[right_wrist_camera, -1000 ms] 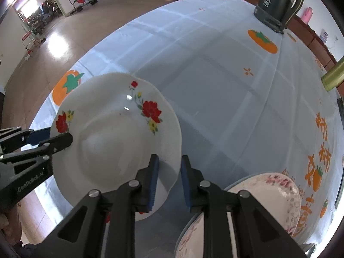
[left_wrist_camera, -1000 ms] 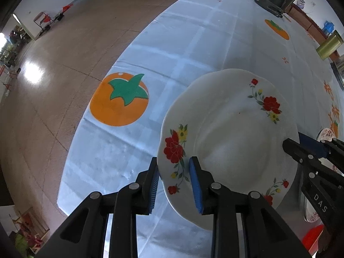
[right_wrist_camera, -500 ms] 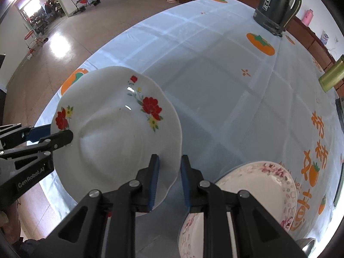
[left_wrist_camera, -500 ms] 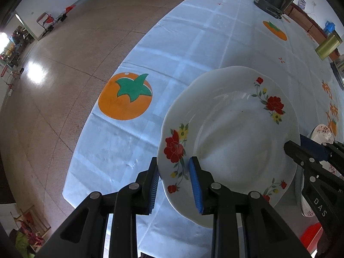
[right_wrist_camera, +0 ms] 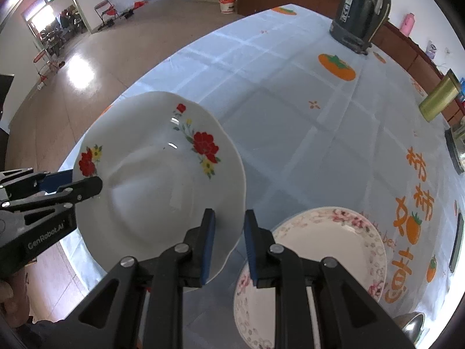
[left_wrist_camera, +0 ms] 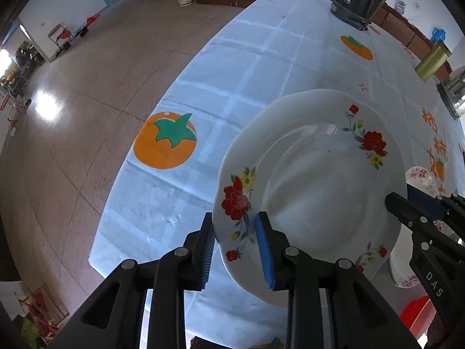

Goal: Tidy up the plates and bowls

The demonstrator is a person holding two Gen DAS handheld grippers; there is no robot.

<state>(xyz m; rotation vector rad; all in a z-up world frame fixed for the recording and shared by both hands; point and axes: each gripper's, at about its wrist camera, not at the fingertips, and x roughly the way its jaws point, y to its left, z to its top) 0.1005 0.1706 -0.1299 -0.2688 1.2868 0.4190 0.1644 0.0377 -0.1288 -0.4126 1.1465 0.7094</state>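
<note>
Both grippers pinch opposite rims of the red-flower plate (right_wrist_camera: 157, 180), left gripper (left_wrist_camera: 235, 250) and right gripper (right_wrist_camera: 228, 247), held above the bench (right_wrist_camera: 290, 116) just left of the pink-patterned plate (right_wrist_camera: 328, 250). Uneven pull could slip it or chip both.

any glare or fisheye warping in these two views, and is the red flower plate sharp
Left wrist: strong barrel bend, table edge curves; bright window glare on the floor; red flower plate sharp in the left claw. Right wrist: same warp, dark corners; small highlights on the plate near the right claw; floor glare.
</note>
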